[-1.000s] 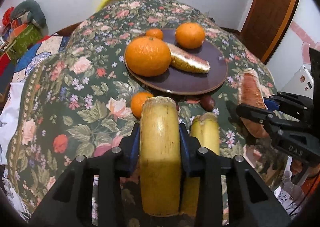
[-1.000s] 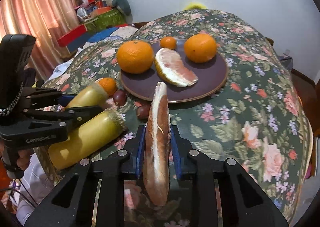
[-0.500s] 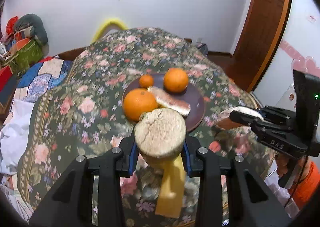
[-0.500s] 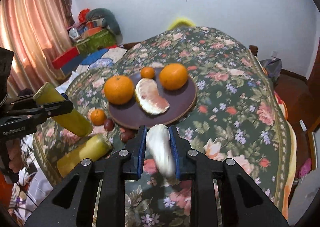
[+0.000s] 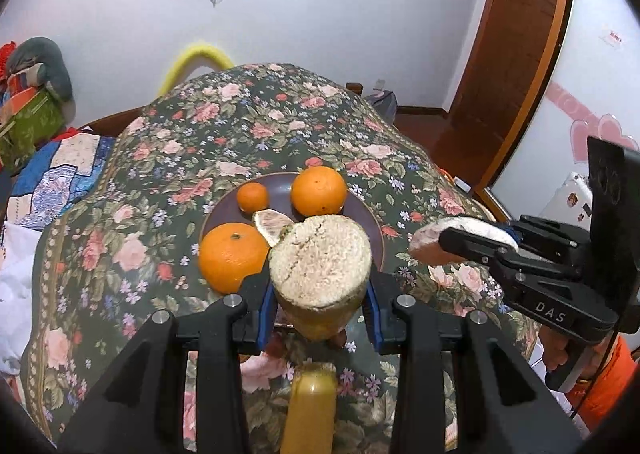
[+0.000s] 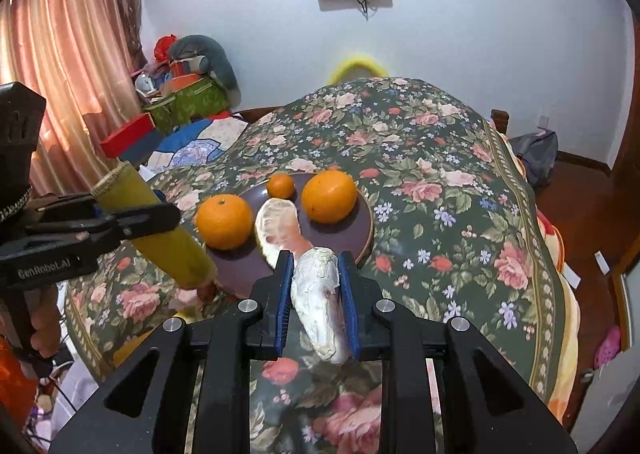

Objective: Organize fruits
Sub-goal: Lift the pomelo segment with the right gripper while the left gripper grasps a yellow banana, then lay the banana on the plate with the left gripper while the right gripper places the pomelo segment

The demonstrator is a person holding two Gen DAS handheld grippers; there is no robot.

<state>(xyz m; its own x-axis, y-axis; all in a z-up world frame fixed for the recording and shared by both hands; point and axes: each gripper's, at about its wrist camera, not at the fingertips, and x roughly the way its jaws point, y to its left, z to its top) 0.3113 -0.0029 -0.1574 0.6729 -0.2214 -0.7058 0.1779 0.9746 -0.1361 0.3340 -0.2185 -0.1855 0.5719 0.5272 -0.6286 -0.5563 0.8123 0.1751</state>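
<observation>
I have both tools loaded. Nearest to me, the left tool (image 5: 320,310) is clamped on a yellow pomelo rind piece (image 5: 320,274), held clear of the tabletop with its pale cut face turned toward the camera; from the right wrist view the same piece slants down toward the near-left rim of the plate. The right tool (image 6: 314,294) is clamped on a peeled pomelo wedge (image 6: 320,302), white pith outward, hanging just above the cloth. Below the left tool a second yellow rind piece (image 5: 310,410) lies on the flowered tablecloth (image 5: 100,254).

Just beyond sits the dark plate (image 6: 362,238), holding a large orange (image 6: 224,221) at the near left, another pomelo wedge (image 6: 276,225) in the middle, a second orange (image 6: 329,195) at the far right and a small tangerine (image 6: 280,185) at the back.

My judgement: the carry to the plate is the step in hand. I would bring the wedge in low over the bare patch at the near right, clear of the resting wedge, and set it flat before letting go. The rind piece is bulky, so I would keep it away from the near-left orange, which could roll off if nudged, and move one tool at a time so they do not cross.
</observation>
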